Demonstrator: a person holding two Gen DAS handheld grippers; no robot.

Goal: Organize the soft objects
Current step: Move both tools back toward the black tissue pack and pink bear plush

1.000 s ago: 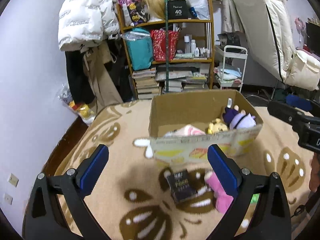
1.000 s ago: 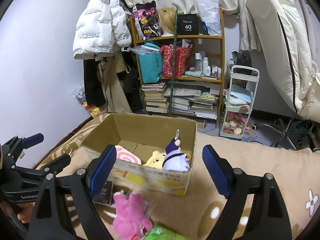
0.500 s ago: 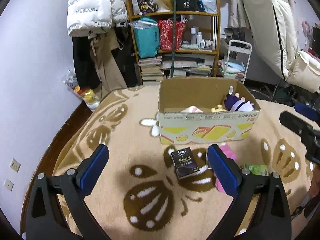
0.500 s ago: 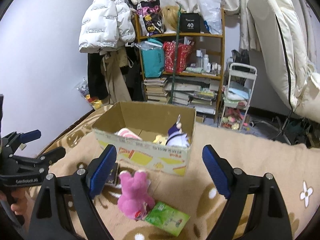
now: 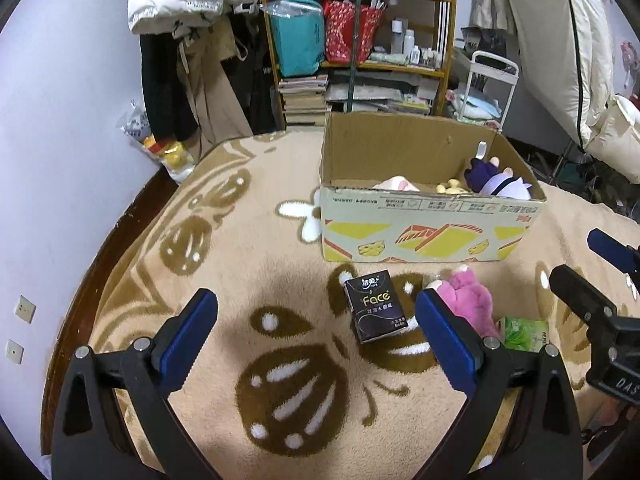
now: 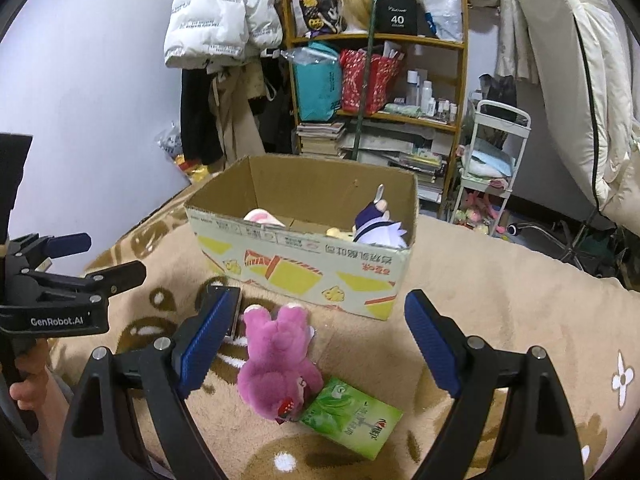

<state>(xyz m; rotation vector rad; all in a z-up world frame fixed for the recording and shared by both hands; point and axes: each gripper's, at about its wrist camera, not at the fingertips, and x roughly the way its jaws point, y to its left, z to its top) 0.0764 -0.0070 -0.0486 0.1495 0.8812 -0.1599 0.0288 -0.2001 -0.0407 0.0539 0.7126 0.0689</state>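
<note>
Both our blue-padded grippers, left [image 5: 316, 322] and right [image 6: 314, 336], gape wide, empty. The fuzzy pink plush bear [image 6: 278, 358] lies between our right fingers, before the printed cardboard box [image 6: 304, 270].

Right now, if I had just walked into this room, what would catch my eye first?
Probably the bright pink plush bear lying on the tan patterned blanket, just in front of an open cardboard box that already holds a purple and white doll. A green tissue pack touches the bear, and a black tissue pack lies beside it. Two open blue-padded grippers, left and right, frame the scene.
</note>
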